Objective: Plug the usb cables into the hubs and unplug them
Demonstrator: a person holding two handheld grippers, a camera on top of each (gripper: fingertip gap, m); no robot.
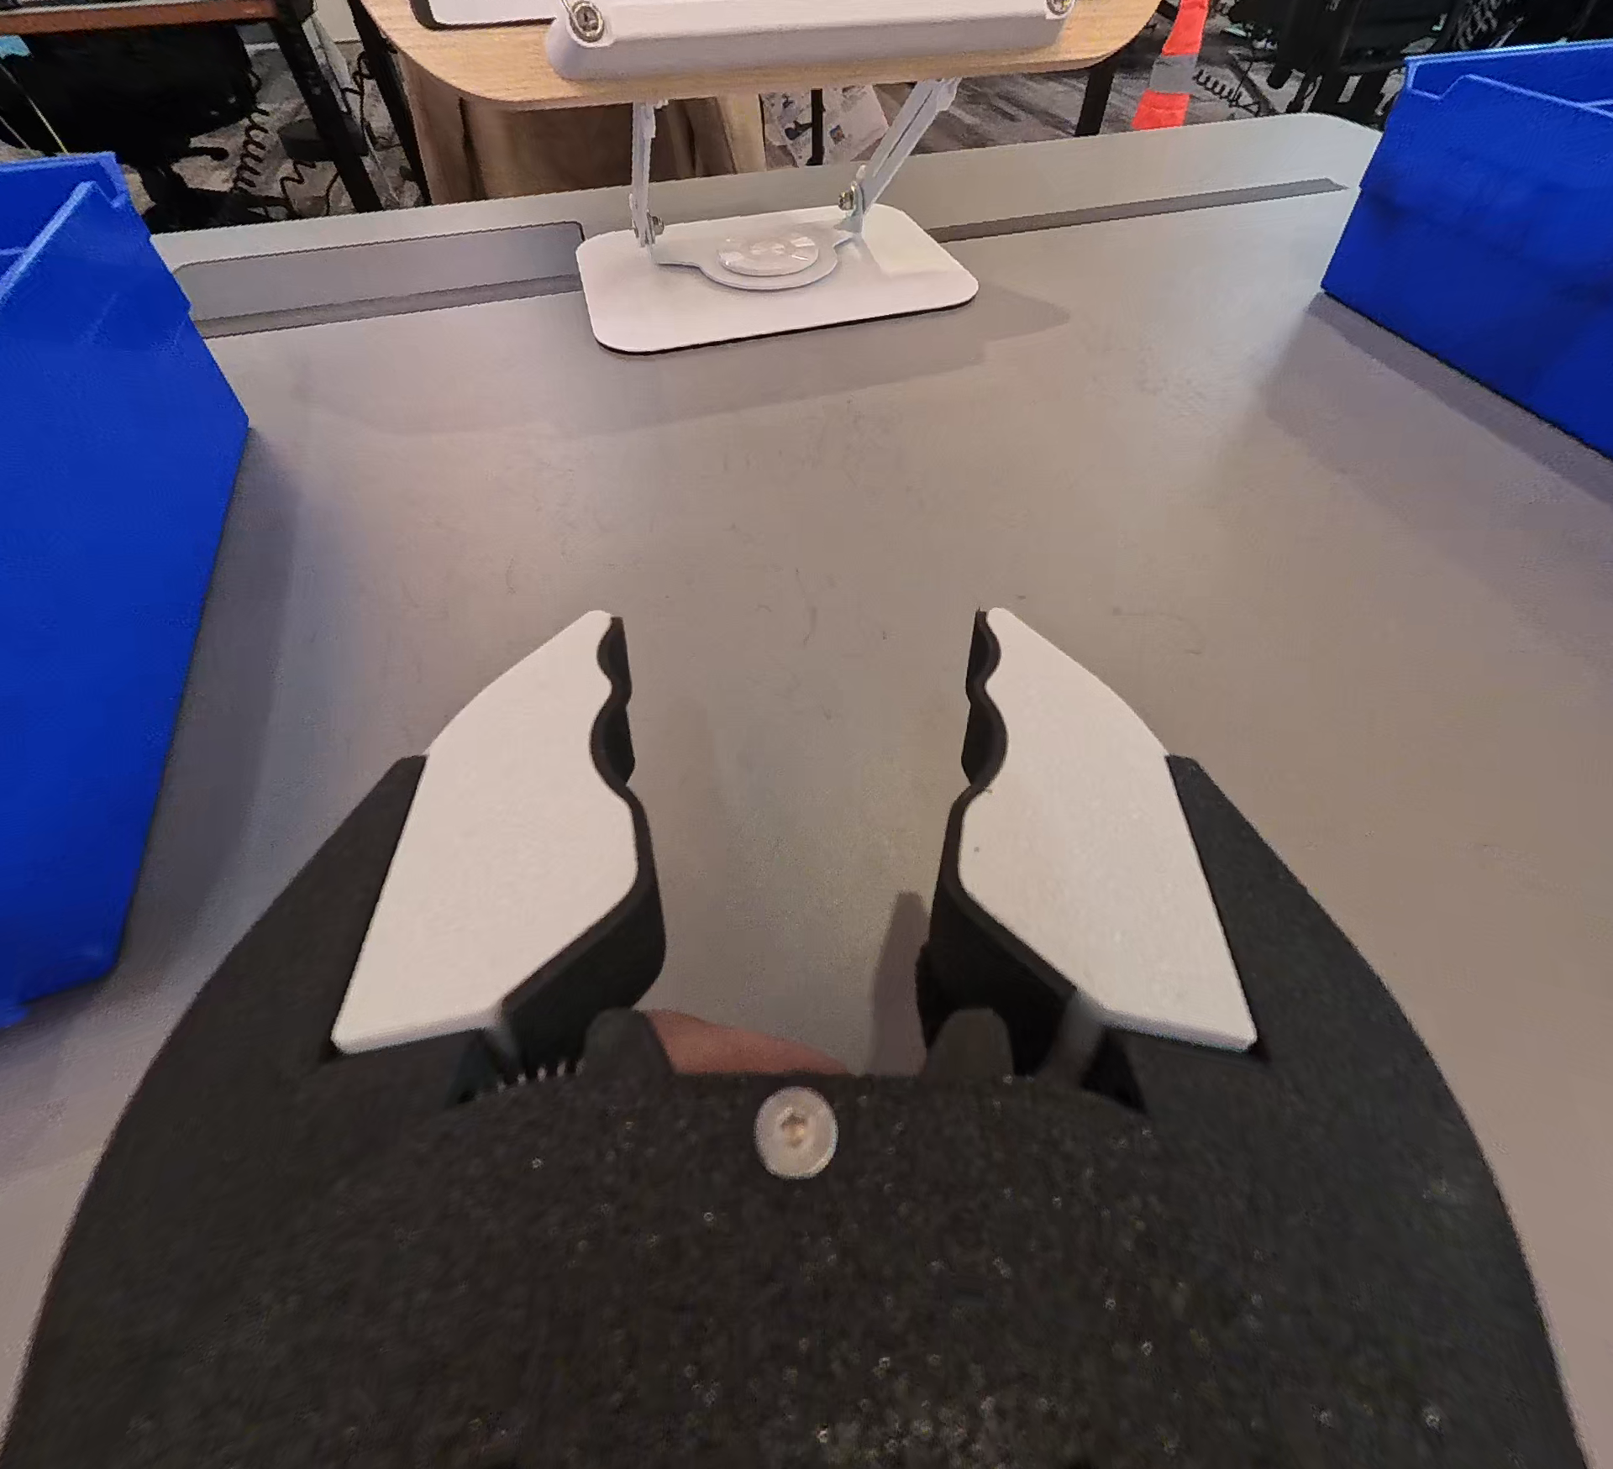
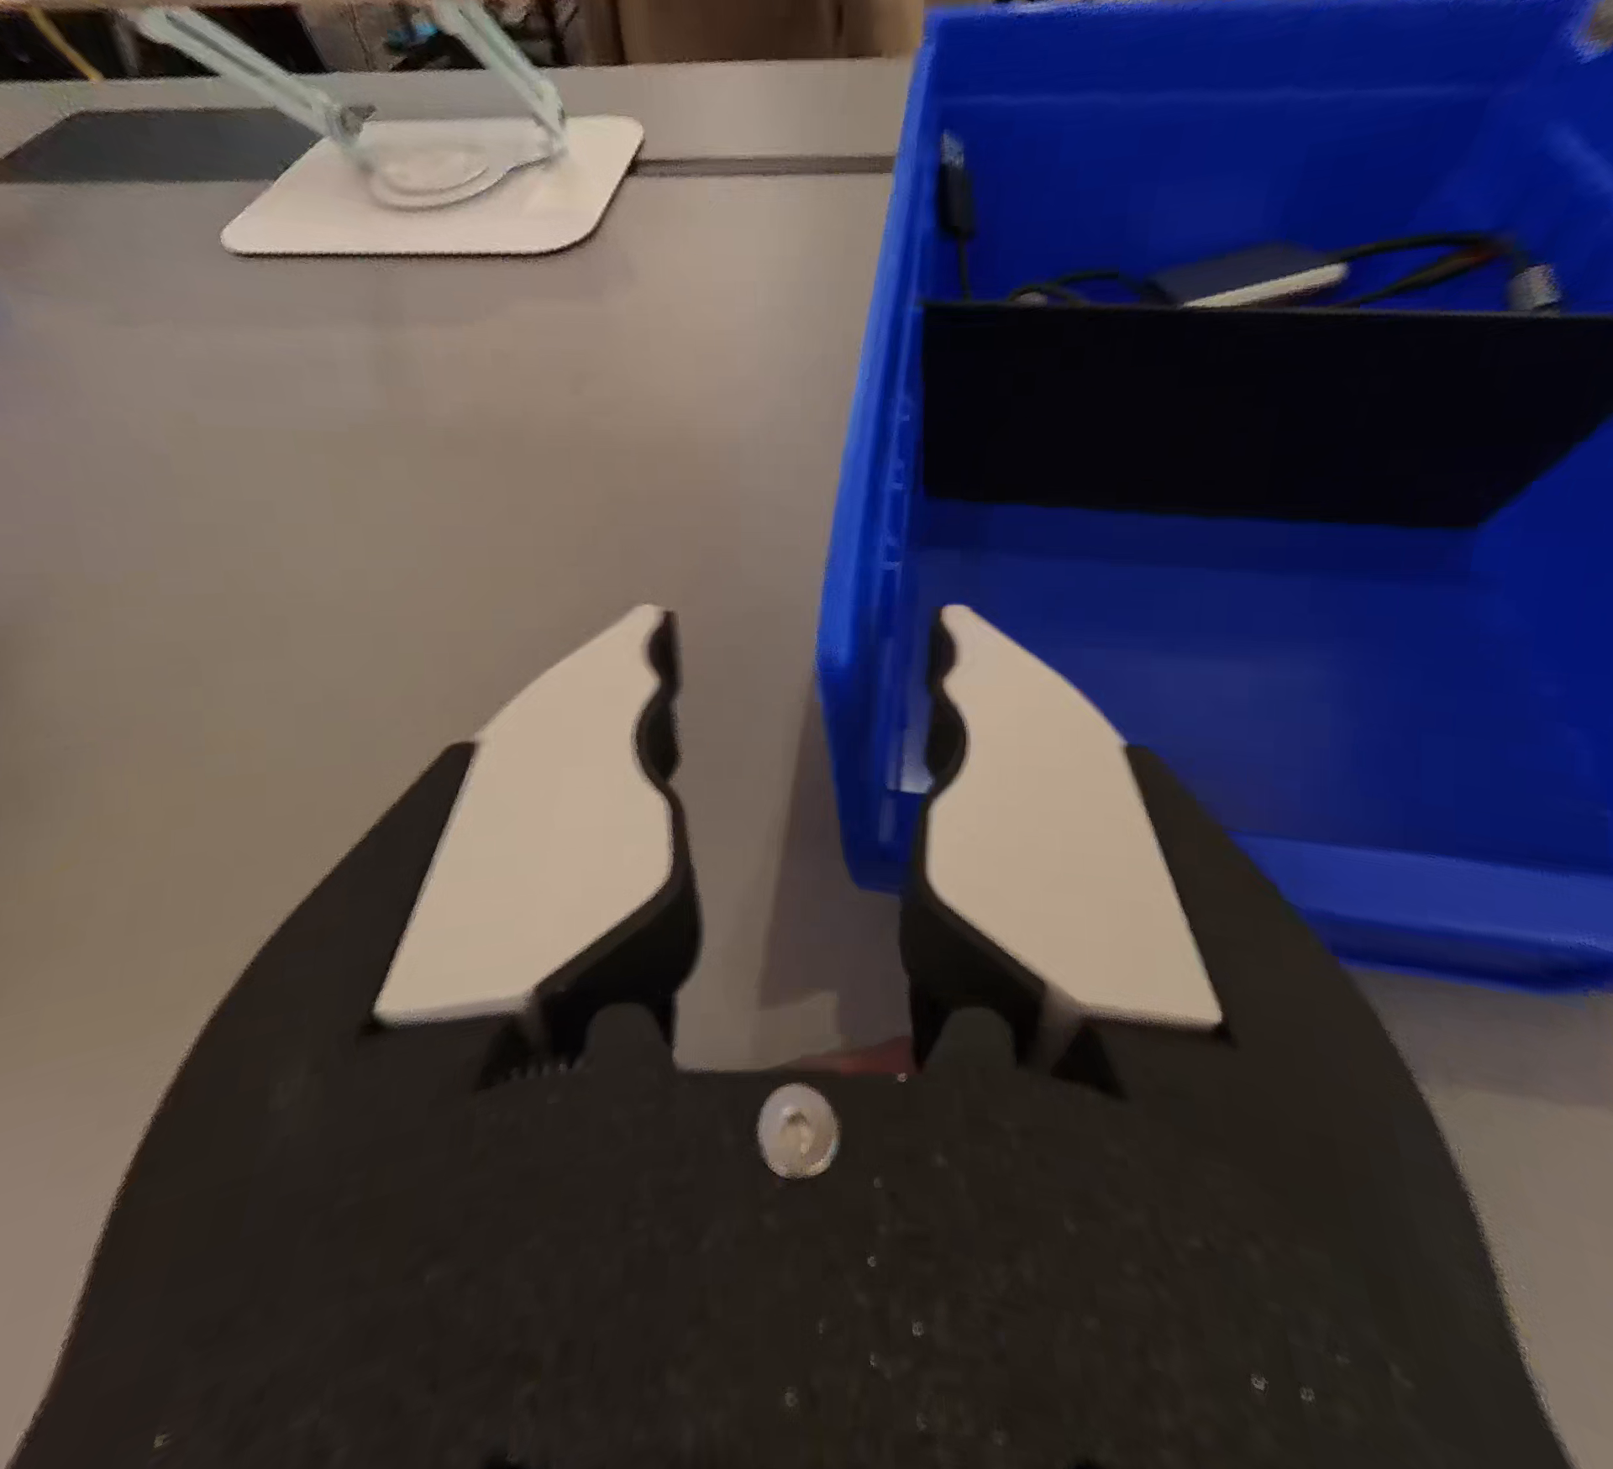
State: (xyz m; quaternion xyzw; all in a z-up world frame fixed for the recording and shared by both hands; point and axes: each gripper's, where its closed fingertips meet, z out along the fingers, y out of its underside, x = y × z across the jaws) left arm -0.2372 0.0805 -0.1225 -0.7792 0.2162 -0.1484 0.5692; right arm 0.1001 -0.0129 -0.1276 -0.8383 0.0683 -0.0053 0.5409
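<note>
The left gripper (image 1: pixel 799 624) fills the lower half of its frame above the bare grey table (image 1: pixel 873 485), its white fingers spread apart with nothing between them. A white stand (image 1: pixel 781 284) with a printed sheet sits at top centre, a blue bin (image 1: pixel 96 554) at the left edge and another at the right. In the right wrist view the right gripper (image 2: pixel 805 624) is likewise parted and empty, just beside the near corner of a blue bin (image 2: pixel 873 554) on the right of the frame. Behind the bin's black divider (image 2: pixel 1222 415), upper right, lie a usb hub (image 2: pixel 1248 280) and dark usb cables (image 2: pixel 956 205)
</note>
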